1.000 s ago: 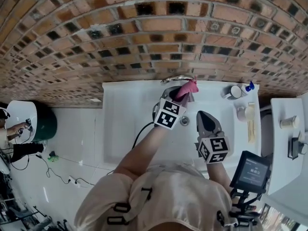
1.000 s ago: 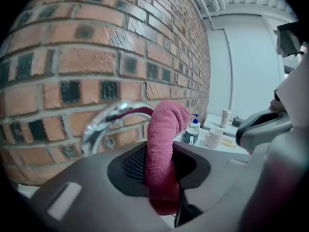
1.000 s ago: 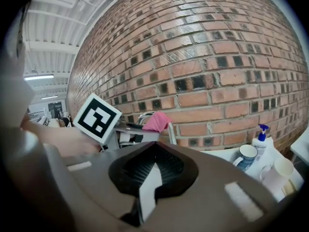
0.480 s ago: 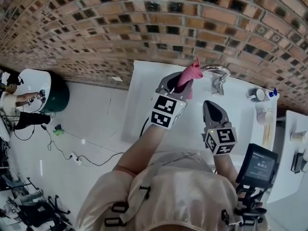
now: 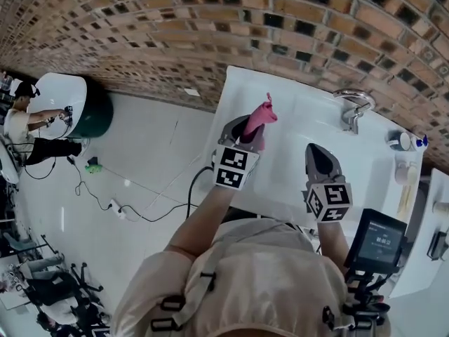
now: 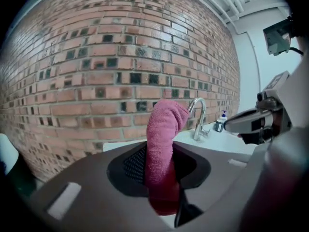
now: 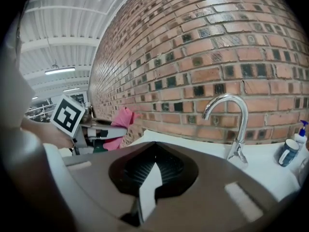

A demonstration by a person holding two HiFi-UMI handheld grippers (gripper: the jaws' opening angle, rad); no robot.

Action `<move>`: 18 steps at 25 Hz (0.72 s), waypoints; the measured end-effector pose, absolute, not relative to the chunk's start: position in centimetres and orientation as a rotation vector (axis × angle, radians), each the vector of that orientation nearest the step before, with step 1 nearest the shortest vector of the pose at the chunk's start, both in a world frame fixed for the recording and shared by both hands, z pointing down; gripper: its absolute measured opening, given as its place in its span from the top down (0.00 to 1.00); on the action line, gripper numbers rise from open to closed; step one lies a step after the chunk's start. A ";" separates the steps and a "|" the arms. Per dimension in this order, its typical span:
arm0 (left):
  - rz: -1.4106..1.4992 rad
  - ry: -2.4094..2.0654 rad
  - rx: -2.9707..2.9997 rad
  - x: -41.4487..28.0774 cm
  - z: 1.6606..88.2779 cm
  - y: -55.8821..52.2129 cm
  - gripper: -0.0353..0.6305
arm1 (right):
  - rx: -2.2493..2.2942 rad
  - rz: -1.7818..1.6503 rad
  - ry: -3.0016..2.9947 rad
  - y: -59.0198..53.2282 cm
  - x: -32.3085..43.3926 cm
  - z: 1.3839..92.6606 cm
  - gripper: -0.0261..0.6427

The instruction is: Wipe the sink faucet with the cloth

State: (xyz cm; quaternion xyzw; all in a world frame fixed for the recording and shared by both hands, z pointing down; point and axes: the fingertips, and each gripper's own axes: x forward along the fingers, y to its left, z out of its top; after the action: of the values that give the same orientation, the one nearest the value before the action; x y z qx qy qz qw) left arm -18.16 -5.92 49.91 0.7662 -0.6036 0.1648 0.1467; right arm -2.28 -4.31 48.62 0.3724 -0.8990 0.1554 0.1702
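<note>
Left gripper (image 5: 243,128) clamped on the pink cloth (image 5: 261,116); the cloth stands up out of the jaws, leaving a free tuft for rubbing. It sits near the left edge of the sink (image 5: 295,111); faucet (image 5: 354,108) at the back by the brick wall, well to its right, untouched. Right gripper (image 5: 317,152) jaws together, empty, over the basin; probably kept clear so the cloth hand works alone.
</note>
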 end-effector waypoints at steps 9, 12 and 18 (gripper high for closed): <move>0.652 -1.602 2.011 -20.9 61.8 -2.2 0.78 | 1.064 0.524 -2.469 -2.6 -3.6 52.3 0.98; 0.698 -1.553 1.973 -21.0 65.5 -1.5 0.78 | 1.073 0.548 -2.440 -2.6 -3.3 53.7 0.98; 0.781 -1.508 1.895 -21.4 69.5 -0.4 0.78 | 1.093 0.565 -2.416 -3.5 -2.6 54.9 0.98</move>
State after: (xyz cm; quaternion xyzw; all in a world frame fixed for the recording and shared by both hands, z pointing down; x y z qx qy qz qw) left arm -21.38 -0.40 69.48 0.7119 -0.5664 0.2934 0.2939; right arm -2.58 -3.46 54.89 0.3938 -0.8706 0.2037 0.2135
